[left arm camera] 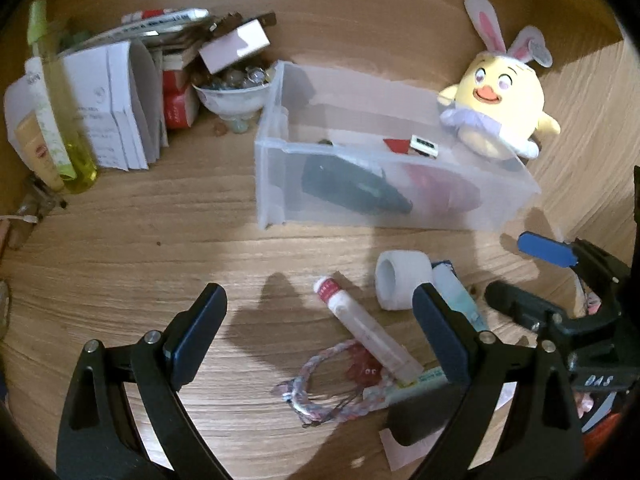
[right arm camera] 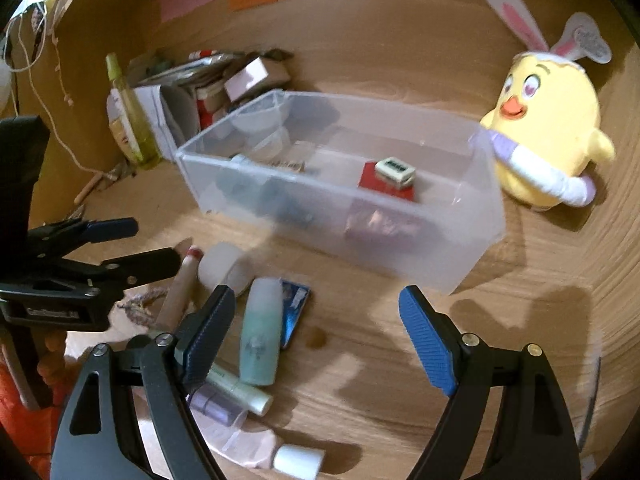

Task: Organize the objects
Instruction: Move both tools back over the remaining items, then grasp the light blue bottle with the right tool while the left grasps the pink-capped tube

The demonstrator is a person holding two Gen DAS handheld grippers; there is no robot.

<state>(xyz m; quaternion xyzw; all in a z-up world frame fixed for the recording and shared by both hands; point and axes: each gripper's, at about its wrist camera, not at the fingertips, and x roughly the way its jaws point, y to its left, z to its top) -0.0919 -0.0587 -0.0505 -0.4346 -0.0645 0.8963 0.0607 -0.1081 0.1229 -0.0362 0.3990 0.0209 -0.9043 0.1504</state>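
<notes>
A clear plastic bin (left arm camera: pixel 276 184) (right arm camera: pixel 460 240) stands mid-table with a dark object, a red box (right arm camera: pixel 372 184) and a small white item (right arm camera: pixel 395 171) inside. In front of it lie a white tape roll (left arm camera: pixel 402 284) (right arm camera: pixel 226 266), a red-capped tube (left arm camera: pixel 360 328), a braided cord (left arm camera: pixel 320 388), a teal bottle (right arm camera: pixel 260 332) and a blue packet (right arm camera: pixel 295 312). My left gripper (left arm camera: pixel 320 332) (right arm camera: pixel 156 242) hangs open over the tube and cord, holding nothing. My right gripper (right arm camera: pixel 320 332) (left arm camera: pixel 520 276) is open too, empty, just right of the teal bottle.
A yellow chick plush with rabbit ears (left arm camera: pixel 496 104) (right arm camera: pixel 548 132) leans at the bin's right end. Papers (left arm camera: pixel 116 112), a yellow-green bottle (left arm camera: pixel 60 120), a bowl of beads (left arm camera: pixel 234 92) and boxes crowd the back left. Small cosmetic tubes (right arm camera: pixel 240 394) lie near the front edge.
</notes>
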